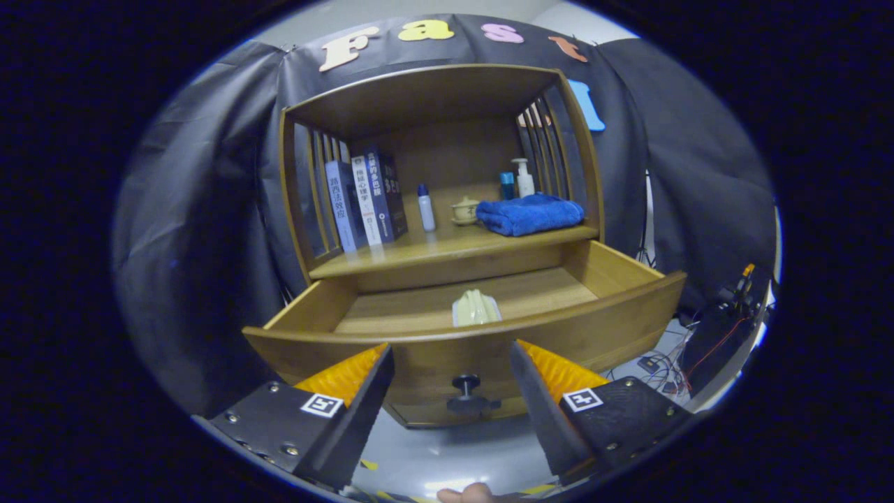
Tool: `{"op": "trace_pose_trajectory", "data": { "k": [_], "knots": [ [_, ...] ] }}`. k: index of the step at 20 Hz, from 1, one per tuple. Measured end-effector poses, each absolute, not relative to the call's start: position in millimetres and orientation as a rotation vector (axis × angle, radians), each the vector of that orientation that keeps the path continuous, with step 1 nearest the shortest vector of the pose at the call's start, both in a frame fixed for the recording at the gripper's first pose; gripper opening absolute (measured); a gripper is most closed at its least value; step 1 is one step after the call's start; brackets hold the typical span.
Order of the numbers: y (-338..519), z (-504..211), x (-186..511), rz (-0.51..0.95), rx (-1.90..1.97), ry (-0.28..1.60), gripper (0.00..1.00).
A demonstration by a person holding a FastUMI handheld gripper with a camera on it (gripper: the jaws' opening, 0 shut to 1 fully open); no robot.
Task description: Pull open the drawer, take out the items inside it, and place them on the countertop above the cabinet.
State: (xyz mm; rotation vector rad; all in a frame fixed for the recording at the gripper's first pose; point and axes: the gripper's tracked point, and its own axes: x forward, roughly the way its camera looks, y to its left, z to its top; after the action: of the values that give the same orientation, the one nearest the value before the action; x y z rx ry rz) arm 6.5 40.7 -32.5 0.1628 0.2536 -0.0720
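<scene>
Gripper (450, 367) fingers spread wide, holding nothing, before one open drawer (614, 325) containing one pale packet (475, 309).

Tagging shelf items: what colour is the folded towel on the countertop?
Blue. The folded towel shows best in the gripper view, beyond the open drawer and the open gripper.
</scene>
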Motion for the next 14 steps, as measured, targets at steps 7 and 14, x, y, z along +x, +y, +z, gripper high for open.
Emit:
{"op": "trace_pose_trajectory", "data": {
  "k": [7, 14],
  "knots": [
    [32, 29, 45, -0.126, 0.088, 0.273, 0.99],
    [5, 18, 131, -0.114, 0.009, 0.393, 0.99]
  ]
}}
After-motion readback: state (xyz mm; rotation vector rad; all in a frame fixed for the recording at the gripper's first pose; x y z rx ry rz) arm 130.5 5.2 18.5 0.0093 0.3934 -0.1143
